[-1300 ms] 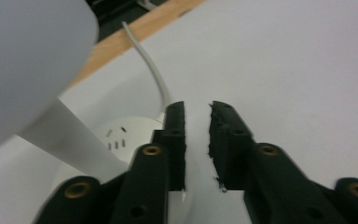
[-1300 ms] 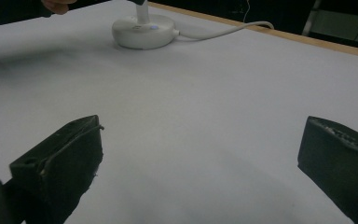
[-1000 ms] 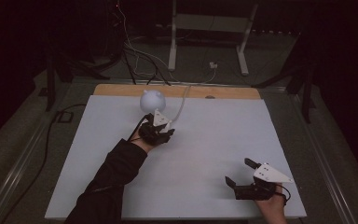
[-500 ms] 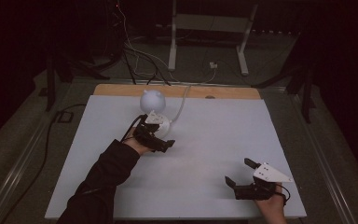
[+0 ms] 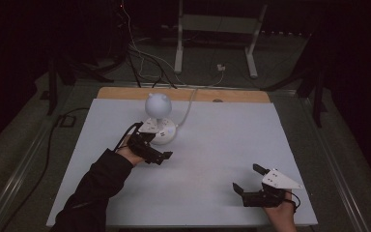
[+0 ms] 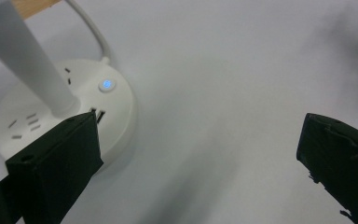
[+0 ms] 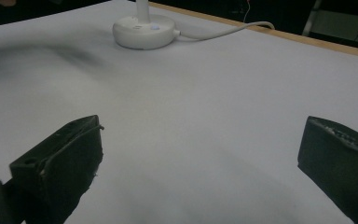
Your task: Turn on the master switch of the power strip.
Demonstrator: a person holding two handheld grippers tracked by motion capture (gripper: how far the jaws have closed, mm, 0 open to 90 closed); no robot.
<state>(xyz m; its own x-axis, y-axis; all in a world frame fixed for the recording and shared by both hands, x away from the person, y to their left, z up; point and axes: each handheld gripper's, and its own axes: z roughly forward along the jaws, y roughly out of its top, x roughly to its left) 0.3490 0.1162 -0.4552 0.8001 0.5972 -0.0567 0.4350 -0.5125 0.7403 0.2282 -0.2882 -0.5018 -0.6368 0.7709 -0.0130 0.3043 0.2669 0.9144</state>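
A white desk lamp stands at the back left of the table: a globe head [image 5: 157, 104] on a stem over a round base [image 5: 164, 131] that carries sockets. The left gripper view shows that base [image 6: 116, 116], the stem [image 6: 28, 60] and a button lit blue [image 6: 106, 84]. My left gripper [image 5: 158, 146] is open just in front of the base, one jaw close beside its rim [image 6: 200, 140]. My right gripper [image 5: 247, 177] rests open near the front right edge with nothing between its jaws [image 7: 200, 144]. From there the lamp base [image 7: 142, 30] lies far ahead.
The lamp's white cable [image 5: 189, 107] runs from the base over the wooden strip [image 5: 232, 95] at the table's [image 5: 222, 140] far edge. Beyond the table are floor cables [image 5: 140, 58] and a white metal stand [image 5: 212, 43].
My left gripper has drawn back a little from the lamp base, toward the near left. The right gripper has stayed where it was.
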